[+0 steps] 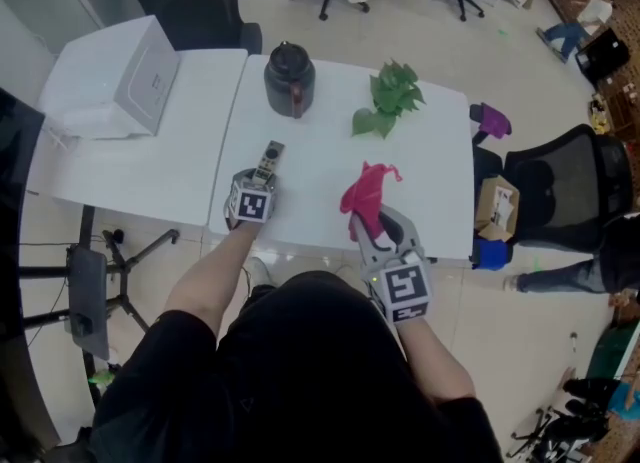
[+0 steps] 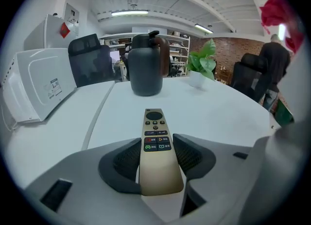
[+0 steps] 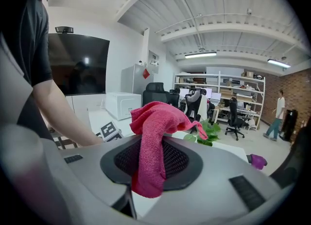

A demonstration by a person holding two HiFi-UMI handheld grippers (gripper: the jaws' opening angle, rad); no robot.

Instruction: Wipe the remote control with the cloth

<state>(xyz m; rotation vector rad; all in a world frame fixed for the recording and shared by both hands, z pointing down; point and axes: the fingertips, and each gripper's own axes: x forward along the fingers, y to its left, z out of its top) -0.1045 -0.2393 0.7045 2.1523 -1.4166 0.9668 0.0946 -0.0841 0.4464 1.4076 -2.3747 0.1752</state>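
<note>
A slim gold remote control (image 1: 269, 159) with dark buttons points away from me over the white table (image 1: 320, 151). My left gripper (image 1: 262, 181) is shut on its near end; in the left gripper view both pads press the sides of the remote control (image 2: 156, 139) inside the left gripper (image 2: 156, 160), and its button end sticks out toward a dark jug. To the right, my right gripper (image 1: 373, 219) is shut on a pink cloth (image 1: 365, 191) and holds it up above the table's front edge. In the right gripper view the cloth (image 3: 154, 136) bunches above the right gripper (image 3: 153, 161) and hangs down between the jaws.
A dark jug (image 1: 289, 78) with a brown handle stands at the back of the table, a green plant (image 1: 388, 98) to its right. A white box-shaped appliance (image 1: 120, 79) sits on the left table. A black office chair (image 1: 570, 186) and a cardboard box (image 1: 497, 206) stand at the right.
</note>
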